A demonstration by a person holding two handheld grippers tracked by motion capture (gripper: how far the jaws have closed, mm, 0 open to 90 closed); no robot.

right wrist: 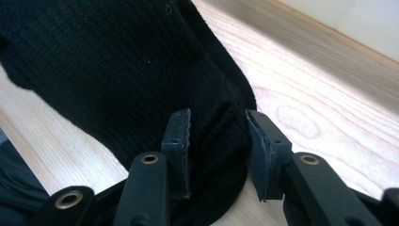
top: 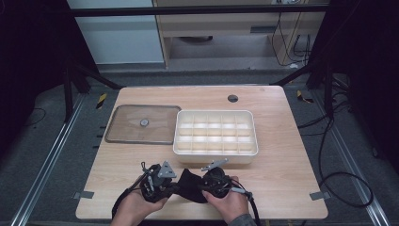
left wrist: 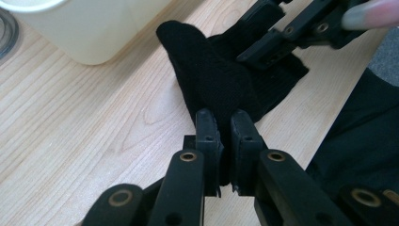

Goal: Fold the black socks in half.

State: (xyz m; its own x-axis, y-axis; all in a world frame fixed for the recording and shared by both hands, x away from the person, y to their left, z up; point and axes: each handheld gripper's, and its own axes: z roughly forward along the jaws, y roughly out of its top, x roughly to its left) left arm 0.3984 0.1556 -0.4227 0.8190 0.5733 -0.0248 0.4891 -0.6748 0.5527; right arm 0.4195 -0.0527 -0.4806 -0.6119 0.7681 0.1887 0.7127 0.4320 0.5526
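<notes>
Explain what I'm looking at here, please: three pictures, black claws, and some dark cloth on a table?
No robot arm here: a person holds a two-jaw gripper in each hand. The high view looks down on a wooden table; the other two pictures come from cameras riding on each gripper, looking along its jaws. On the table lie a clear lid at the left and a white divided box beside it. Near the front edge, both grippers work on a black sock. The left gripper is shut on one end of it. The right gripper has the sock's other end bunched between its jaws, which stand wider apart.
</notes>
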